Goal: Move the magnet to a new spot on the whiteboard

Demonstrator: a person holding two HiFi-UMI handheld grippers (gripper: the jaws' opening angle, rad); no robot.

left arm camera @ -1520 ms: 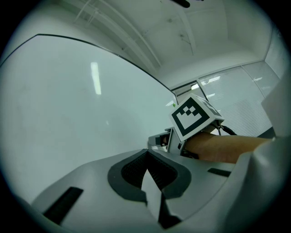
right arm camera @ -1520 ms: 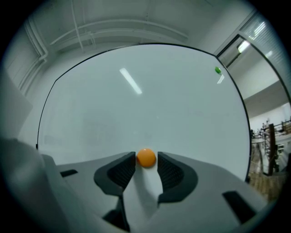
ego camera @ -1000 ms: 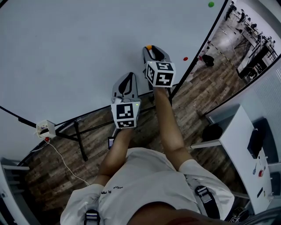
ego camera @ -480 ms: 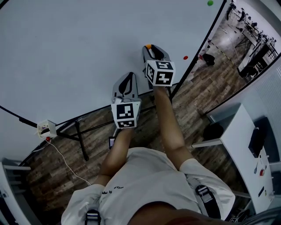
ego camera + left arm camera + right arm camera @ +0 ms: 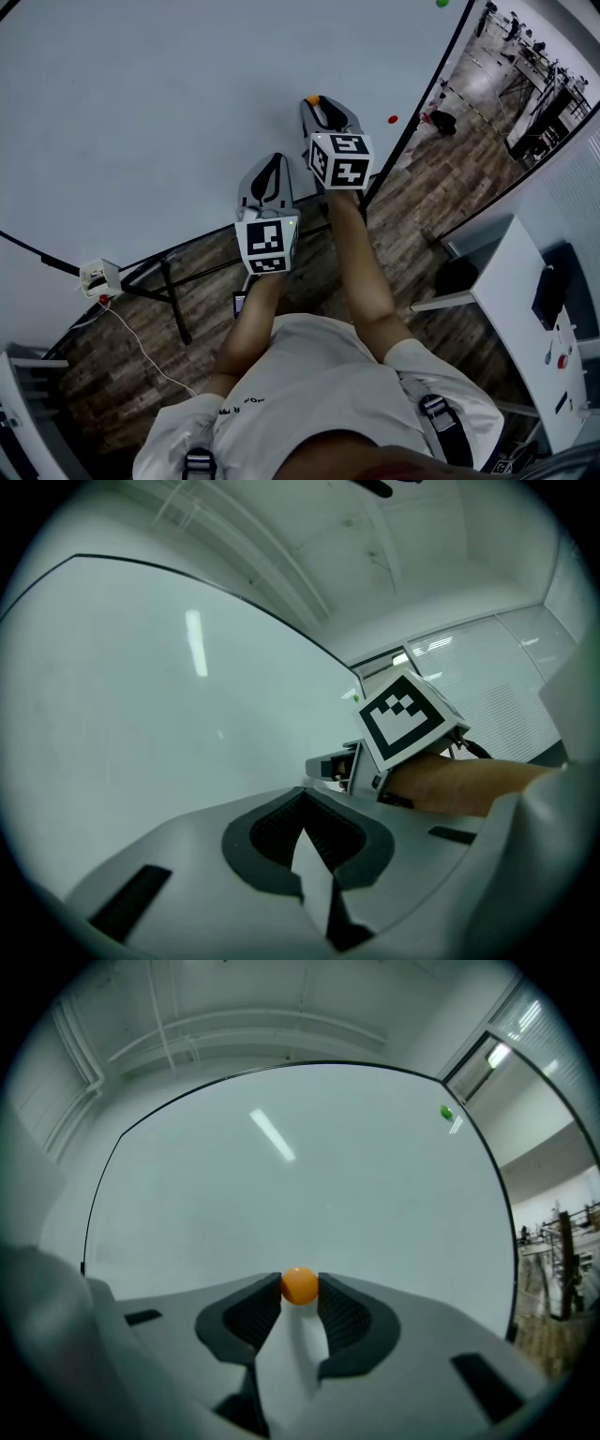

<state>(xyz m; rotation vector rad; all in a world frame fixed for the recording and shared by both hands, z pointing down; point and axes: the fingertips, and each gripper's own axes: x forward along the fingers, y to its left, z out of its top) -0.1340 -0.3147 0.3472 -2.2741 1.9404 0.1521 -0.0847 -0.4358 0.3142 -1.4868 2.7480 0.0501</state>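
A small orange magnet (image 5: 299, 1285) sits pinched between the fingertips of my right gripper (image 5: 299, 1288), which is shut on it. In the head view that magnet (image 5: 314, 99) shows at the tip of the right gripper (image 5: 317, 103), in front of the whiteboard (image 5: 169, 103). Whether the magnet touches the board I cannot tell. My left gripper (image 5: 276, 161) hangs lower and to the left, near the board's bottom edge. Its jaws (image 5: 301, 799) meet with nothing between them. The right gripper's marker cube (image 5: 405, 718) appears in the left gripper view.
A green magnet (image 5: 445, 1112) sticks near the whiteboard's upper right, and a red magnet (image 5: 393, 119) near its right edge. The board's stand legs (image 5: 173, 300) rest on the wooden floor with a white box and cable (image 5: 97, 276). A white desk (image 5: 525, 309) stands at the right.
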